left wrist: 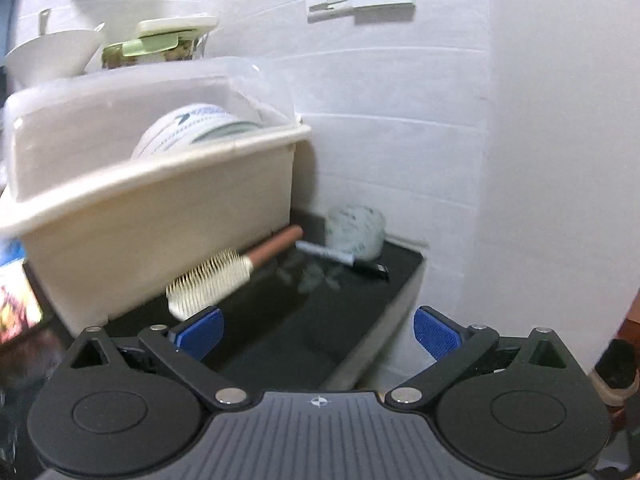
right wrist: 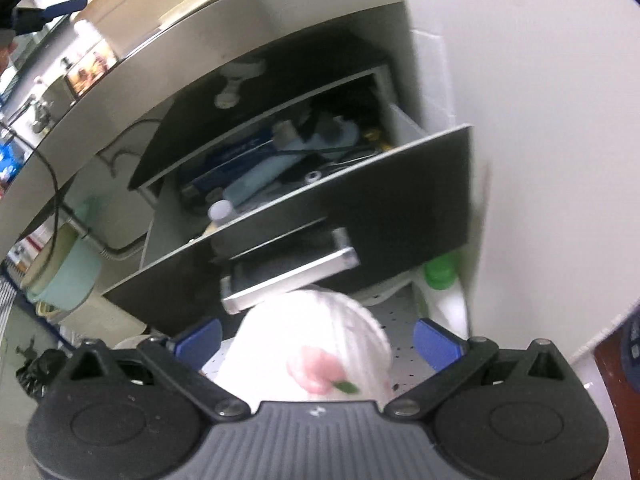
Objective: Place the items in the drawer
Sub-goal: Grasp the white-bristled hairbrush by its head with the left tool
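- Left tool (left wrist: 318, 330): jaws spread wide, gripping nothing, above the black table (left wrist: 320, 320).
- Brush (left wrist: 228, 276): lies on the table, against the beige bin (left wrist: 160, 216).
- Pen (left wrist: 344, 258): on the table, beyond the brush handle.
- Right tool (right wrist: 318, 338): jaws spread, with a white bag (right wrist: 316, 344) between them; contact cannot be told.
- Drawer (right wrist: 304, 196): open, cluttered, beyond the bag.

On the dark tabletop (left wrist: 360, 320) lie one round hairbrush (left wrist: 224, 276), one marker pen (left wrist: 340, 257) and one blurred clear container (left wrist: 354, 230). One beige lidded bin (left wrist: 160, 216) stands there, with one white bowl (left wrist: 52, 54) behind it. In the right wrist view, one drawer (right wrist: 360, 208) stands open; its contents are too jumbled to count. One green-capped bottle (right wrist: 442, 276) stands below it.
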The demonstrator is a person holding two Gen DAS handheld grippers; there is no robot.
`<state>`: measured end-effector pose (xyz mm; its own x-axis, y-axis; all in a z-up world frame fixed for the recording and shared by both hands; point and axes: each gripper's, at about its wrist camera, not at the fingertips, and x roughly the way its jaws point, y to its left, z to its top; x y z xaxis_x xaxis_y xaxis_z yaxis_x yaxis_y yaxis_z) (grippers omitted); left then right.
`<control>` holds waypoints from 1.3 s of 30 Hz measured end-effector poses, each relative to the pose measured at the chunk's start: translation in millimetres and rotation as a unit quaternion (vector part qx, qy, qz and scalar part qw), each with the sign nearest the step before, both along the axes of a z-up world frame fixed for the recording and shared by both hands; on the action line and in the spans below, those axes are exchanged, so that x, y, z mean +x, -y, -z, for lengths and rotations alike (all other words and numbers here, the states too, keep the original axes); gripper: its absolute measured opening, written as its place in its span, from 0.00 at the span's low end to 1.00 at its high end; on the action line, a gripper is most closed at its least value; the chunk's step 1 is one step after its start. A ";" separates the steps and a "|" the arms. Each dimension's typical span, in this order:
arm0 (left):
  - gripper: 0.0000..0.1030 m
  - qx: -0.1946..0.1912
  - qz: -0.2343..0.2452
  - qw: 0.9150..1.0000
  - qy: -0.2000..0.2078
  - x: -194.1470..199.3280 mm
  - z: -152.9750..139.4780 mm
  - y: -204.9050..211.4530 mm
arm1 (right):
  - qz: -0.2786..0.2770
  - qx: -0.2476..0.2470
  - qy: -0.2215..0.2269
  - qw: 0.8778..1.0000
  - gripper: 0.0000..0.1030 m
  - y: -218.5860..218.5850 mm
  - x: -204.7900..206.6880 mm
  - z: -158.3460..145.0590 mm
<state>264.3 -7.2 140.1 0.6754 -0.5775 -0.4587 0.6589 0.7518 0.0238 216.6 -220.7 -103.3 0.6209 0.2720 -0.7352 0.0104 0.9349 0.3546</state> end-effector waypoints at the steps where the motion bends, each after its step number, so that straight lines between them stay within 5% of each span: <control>1: 1.00 -0.002 0.005 1.000 -0.003 10.4 -2.9 2.4 | 0.011 0.004 -0.001 1.000 1.00 5.0 -3.1 0.0; 6: 1.00 0.003 0.041 0.999 -0.027 66.4 -5.1 15.8 | 0.039 0.023 -0.005 0.999 1.00 20.2 -11.0 2.8; 12: 0.95 0.045 0.028 0.998 -0.039 127.2 6.7 29.0 | 0.053 0.041 -0.009 0.998 1.00 29.1 -20.0 5.5; 25: 0.84 0.106 0.010 0.993 -0.050 186.3 38.8 35.8 | 0.080 0.078 -0.012 0.994 1.00 38.7 -28.9 10.7; 28: 0.76 0.116 0.006 0.991 -0.066 193.7 43.3 36.1 | 0.077 0.082 -0.010 0.994 1.00 37.6 -27.7 8.5; 32: 0.53 0.118 0.004 0.990 -0.078 196.8 44.5 32.5 | 0.075 0.082 -0.005 0.994 1.00 36.5 -26.2 4.7; 39: 0.45 0.138 0.012 0.987 -0.081 185.3 45.3 31.6 | 0.064 0.081 0.001 0.995 1.00 34.2 -22.0 0.3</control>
